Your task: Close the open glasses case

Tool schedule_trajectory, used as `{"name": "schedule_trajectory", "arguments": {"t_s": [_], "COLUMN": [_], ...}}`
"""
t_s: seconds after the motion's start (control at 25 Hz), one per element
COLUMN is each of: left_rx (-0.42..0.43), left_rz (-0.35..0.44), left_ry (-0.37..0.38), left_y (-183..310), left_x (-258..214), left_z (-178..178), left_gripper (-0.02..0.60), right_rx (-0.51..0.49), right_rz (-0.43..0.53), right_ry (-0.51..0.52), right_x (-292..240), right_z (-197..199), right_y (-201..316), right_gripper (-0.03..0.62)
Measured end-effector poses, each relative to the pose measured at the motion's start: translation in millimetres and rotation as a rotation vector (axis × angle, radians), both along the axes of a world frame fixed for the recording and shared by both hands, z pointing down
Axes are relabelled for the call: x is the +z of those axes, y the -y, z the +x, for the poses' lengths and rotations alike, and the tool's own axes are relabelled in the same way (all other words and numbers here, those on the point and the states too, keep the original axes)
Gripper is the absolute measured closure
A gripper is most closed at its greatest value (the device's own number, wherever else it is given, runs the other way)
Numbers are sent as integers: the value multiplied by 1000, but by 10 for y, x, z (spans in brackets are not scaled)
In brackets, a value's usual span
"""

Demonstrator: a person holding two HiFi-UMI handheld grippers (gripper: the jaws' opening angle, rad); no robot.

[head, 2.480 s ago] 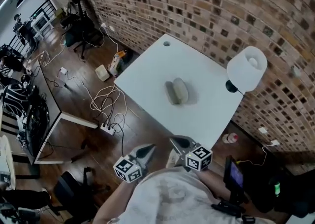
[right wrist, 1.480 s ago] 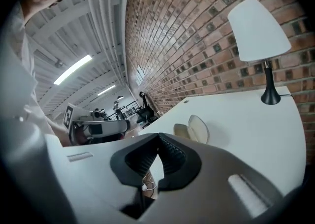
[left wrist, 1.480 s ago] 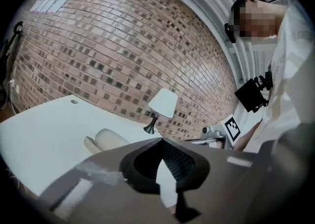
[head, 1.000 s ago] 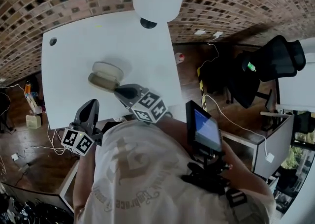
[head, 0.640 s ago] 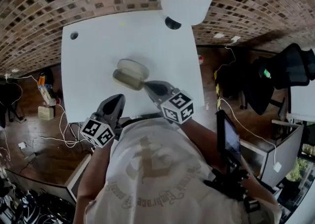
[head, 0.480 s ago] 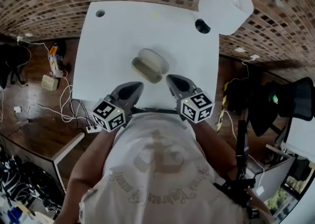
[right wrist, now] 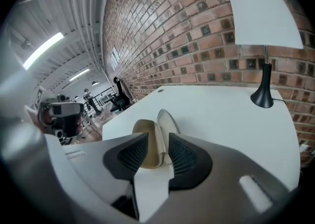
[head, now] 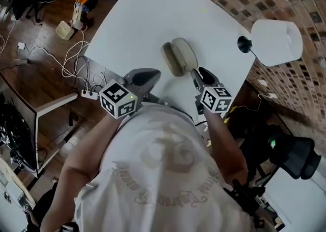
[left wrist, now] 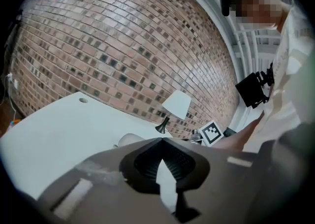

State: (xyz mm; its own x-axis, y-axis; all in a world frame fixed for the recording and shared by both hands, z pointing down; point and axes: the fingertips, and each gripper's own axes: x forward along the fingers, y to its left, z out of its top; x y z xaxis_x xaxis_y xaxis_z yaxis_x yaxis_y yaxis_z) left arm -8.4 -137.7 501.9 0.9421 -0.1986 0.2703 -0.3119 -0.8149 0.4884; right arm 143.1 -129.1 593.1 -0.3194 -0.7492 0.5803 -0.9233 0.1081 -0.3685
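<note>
We're facing the open glasses case (head: 179, 56), lying on the table (head: 132, 27) at 12 o'clock of the right gripper (head: 201, 73), jaws opening w/ nothing between them. The left gripper (head: 147, 76), tips together and empty, sits at 8. Best, we reckon: going in slow, tipping one half over w/o shoving the case.

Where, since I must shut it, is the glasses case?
Head view: the case lies open on the table, just ahead of the right gripper, whose empty fingers are opening; the lamp stands to its right.
</note>
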Motion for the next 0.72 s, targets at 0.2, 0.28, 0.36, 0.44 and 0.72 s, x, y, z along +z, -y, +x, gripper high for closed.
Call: {"name": "schedule_trajectory", "arguments": {"t_s": [0.2,0.28,0.36,0.44,0.72], "left_rx": [-85,-121,-158,-187,-189], "left_rz": [-13,-15,-17,-19,-14], "left_ry": [36,52,62,68,71], "left_y": [-86,-125,-129,-123,-128], "left_x": [49,59,58,50,25], "left_z": [-221,-330,-439,-538,-558], "left_gripper": [577,577,577,577,577], "right_rx": [3,12,14,26,41], "right_rz": [-100,-139,-168,-194,-185], "right_ry": [52,93,130,147,98], "right_x": [356,501,593,650,576], "right_z": [162,184,177,169,312], "right_y": [266,350,432,495,607], "right_gripper": [399,387,387,395,499]}}
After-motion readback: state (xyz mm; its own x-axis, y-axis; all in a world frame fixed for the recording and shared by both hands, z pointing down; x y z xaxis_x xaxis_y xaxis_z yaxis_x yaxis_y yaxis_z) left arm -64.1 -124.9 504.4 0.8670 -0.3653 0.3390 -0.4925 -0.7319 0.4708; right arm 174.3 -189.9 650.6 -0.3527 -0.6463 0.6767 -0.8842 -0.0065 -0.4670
